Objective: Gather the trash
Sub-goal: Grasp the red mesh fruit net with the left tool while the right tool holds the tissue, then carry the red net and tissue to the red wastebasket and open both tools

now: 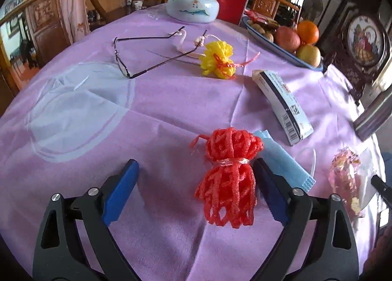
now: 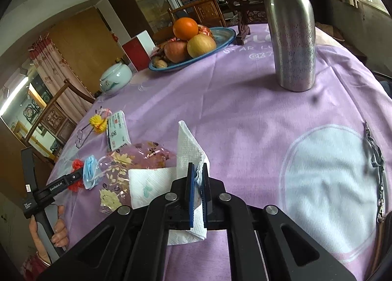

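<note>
Judging by how much litter lies on the worktop (image 1: 171, 99), the collecting looks to be at an early stage: no bin or bag for the trash shows in either view, and several scraps are not yet gathered. A red foam fruit net (image 1: 227, 178) lies near the worktop's near edge, with a blue face mask (image 1: 284, 158) touching its right side, a flowery cellophane wrapper (image 1: 346, 173) toward the right edge, a flat white carton (image 1: 281, 102) further in, and a yellow foam net (image 1: 216, 59) toward the middle beside a pair of spectacles (image 1: 137, 53). The fruit dish (image 1: 269, 43), the lidded white jar (image 1: 192, 5) and the steel bottle (image 2: 292, 26) look like things that belong there. The left tool (image 1: 196, 190) is spread wide and straddles the red net, its right pad close against the net and the left one well clear, so nothing is gripped. The right tool (image 2: 198, 195) has its pads almost together with a folded white paper towel (image 2: 188, 148) between them, standing up from the cloth near the near edge; whether the pads press it firmly cannot be told.
</note>
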Motion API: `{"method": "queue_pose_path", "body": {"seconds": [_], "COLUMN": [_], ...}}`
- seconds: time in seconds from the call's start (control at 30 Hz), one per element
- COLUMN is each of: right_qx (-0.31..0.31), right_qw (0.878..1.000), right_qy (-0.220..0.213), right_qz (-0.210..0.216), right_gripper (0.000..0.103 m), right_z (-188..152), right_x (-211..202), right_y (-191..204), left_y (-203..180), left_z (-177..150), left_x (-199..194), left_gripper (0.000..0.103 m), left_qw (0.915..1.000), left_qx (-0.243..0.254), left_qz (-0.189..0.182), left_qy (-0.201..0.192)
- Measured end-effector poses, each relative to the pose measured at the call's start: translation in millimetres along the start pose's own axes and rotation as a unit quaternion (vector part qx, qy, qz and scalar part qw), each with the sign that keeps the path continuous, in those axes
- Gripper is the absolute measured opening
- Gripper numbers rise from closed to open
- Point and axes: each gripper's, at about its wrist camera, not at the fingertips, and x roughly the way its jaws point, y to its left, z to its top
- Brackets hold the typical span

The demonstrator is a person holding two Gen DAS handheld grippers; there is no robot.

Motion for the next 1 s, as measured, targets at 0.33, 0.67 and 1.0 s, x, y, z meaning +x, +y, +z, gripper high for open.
{"method": "queue_pose_path", "body": {"seconds": [0.33, 0.67, 1.0], "right_qx": [-0.006, -0.008, -0.044], "right_qw": [1.000, 0.997, 0.992], "right_qy": [0.024, 0.041, -0.089], "right_qz": [-0.004, 0.060, 0.073], "right_gripper": [0.059, 0.007, 0.007], "right_z": [-3.3, -6.7, 2.6], "right_x": [14.1, 21.6, -31.3], "right_y": [3.1, 11.0, 19.2], "left_y": [-0.8, 9.2, 22.2], "left_z": [-2.1, 0.0, 2.5], "left_x": [-4.9, -33.0, -39.6], "left_gripper": [0.031, 0.030, 0.030], "left_qw": [0.9985, 0.9955, 0.9937], "left_qx": [0.015, -0.005, -0.032], "left_qz": [-0.054, -0.067, -0.067], "left_qy": [-0.001, -0.066, -0.084]}}
